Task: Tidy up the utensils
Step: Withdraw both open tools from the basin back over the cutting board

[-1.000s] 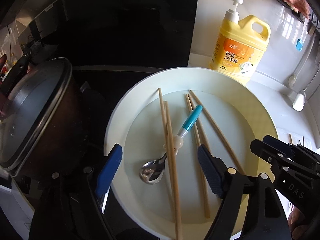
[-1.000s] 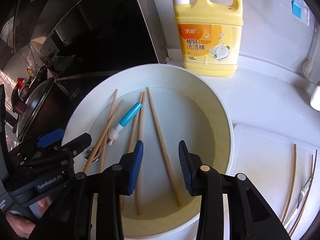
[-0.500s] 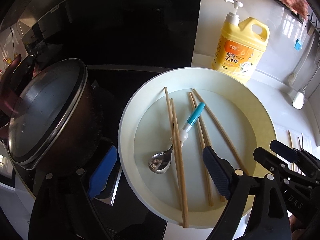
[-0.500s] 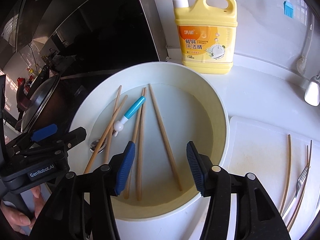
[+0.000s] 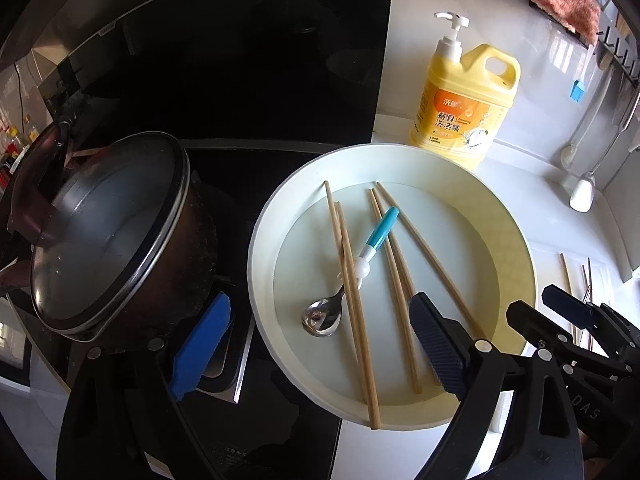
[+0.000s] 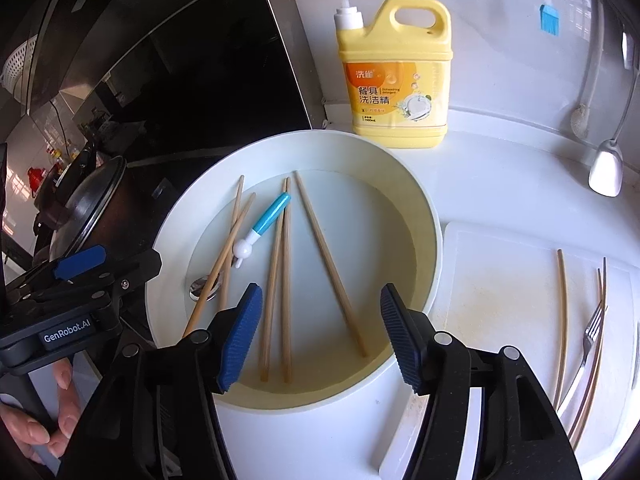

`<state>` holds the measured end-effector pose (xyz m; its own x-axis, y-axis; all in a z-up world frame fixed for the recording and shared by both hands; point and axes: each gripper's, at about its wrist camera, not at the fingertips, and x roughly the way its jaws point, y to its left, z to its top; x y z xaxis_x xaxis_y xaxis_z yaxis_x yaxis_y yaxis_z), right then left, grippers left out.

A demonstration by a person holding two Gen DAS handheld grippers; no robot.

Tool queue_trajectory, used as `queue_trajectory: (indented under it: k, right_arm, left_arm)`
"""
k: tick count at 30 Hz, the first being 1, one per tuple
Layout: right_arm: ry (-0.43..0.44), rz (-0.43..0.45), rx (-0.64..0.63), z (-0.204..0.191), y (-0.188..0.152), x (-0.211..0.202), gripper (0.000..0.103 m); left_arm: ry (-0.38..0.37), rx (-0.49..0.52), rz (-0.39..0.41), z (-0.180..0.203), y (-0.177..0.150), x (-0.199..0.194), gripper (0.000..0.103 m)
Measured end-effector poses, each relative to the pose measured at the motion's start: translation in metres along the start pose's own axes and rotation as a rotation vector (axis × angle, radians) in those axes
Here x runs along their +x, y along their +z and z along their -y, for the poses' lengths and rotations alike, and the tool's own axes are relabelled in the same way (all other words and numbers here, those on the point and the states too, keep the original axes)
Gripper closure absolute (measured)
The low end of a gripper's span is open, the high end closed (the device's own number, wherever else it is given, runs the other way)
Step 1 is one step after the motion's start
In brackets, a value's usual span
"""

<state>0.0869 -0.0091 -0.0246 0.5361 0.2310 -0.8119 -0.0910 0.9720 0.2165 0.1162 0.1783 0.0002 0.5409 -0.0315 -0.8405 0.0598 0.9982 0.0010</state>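
Observation:
A white round basin [image 5: 516, 236] [image 6: 424, 208] holds several wooden chopsticks [image 5: 356, 300] [image 6: 332, 272] and a metal spoon with a blue and white handle [image 5: 360, 260] [image 6: 264, 220]. My left gripper [image 5: 316, 344] is open and empty, above the basin's near left rim. My right gripper [image 6: 320, 336] is open and empty, above the basin's near rim. A white cutting board [image 6: 500, 280] to the right carries chopsticks [image 6: 562, 320] and a fork [image 6: 588, 340].
A lidded dark pot [image 5: 108, 232] stands on the black stove left of the basin. A yellow dish soap bottle [image 5: 464, 104] [image 6: 396, 72] stands behind the basin. A white ladle [image 6: 606, 164] and a blue brush [image 6: 549, 16] hang at the right wall.
Both grippers have pulled back and up from the basin. The right gripper's jaws have spread wider. The utensils in the basin have not moved.

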Motion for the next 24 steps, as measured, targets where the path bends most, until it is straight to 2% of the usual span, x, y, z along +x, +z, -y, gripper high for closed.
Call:
queue_trajectory:
  k: [12, 24]
  right_arm:
    - [-0.081, 0.058, 0.076, 0.011, -0.022, -0.034, 0.039]
    - [-0.160, 0.104, 0.156, 0.072, -0.053, -0.088, 0.033]
  left_arm:
    - [-0.059, 0.082, 0.012, 0.017, -0.001, -0.014, 0.012]
    - [-0.109, 0.177, 0.040, 0.093, -0.018, -0.040, 0.010]
